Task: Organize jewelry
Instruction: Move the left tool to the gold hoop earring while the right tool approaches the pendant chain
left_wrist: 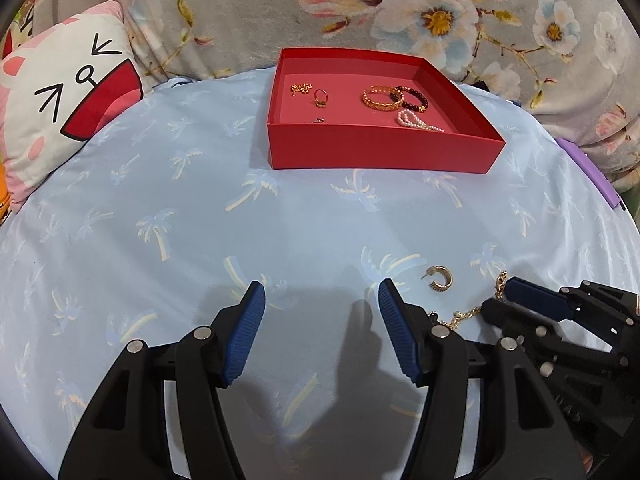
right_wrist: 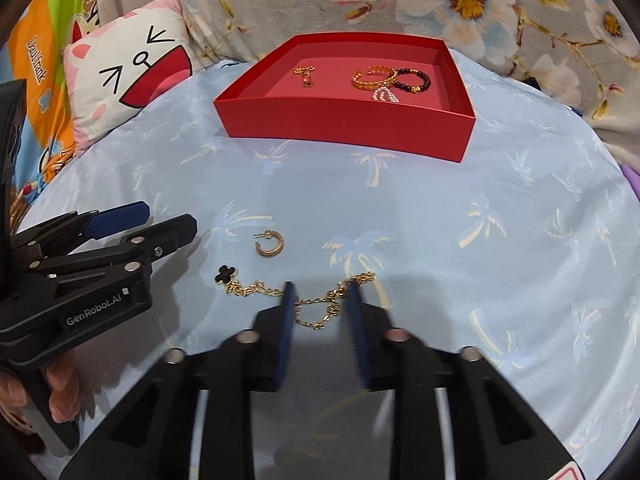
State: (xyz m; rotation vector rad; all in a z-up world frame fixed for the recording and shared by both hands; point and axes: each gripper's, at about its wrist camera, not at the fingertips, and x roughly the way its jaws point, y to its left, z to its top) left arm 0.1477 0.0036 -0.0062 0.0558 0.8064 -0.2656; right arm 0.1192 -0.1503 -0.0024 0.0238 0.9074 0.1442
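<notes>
A red box [left_wrist: 380,148] [right_wrist: 344,124] stands at the far side of the blue cloth. It holds a gold bangle [left_wrist: 382,97], a dark bead bracelet [left_wrist: 414,98], a pearl piece [left_wrist: 416,120], a gold ring [left_wrist: 321,96] and small gold pieces. A gold hoop earring [left_wrist: 440,278] [right_wrist: 270,245] and a gold chain with a black clover [right_wrist: 312,300] lie on the cloth in front. My right gripper [right_wrist: 320,292] [left_wrist: 496,304] is open, its fingers astride the chain's middle. My left gripper [left_wrist: 322,300] [right_wrist: 168,220] is open and empty, left of the earring.
A cat-face pillow [left_wrist: 68,96] [right_wrist: 128,68] lies at the left. A floral blanket [left_wrist: 440,12] rises behind the box. A purple object [left_wrist: 592,176] sits at the right edge of the cloth.
</notes>
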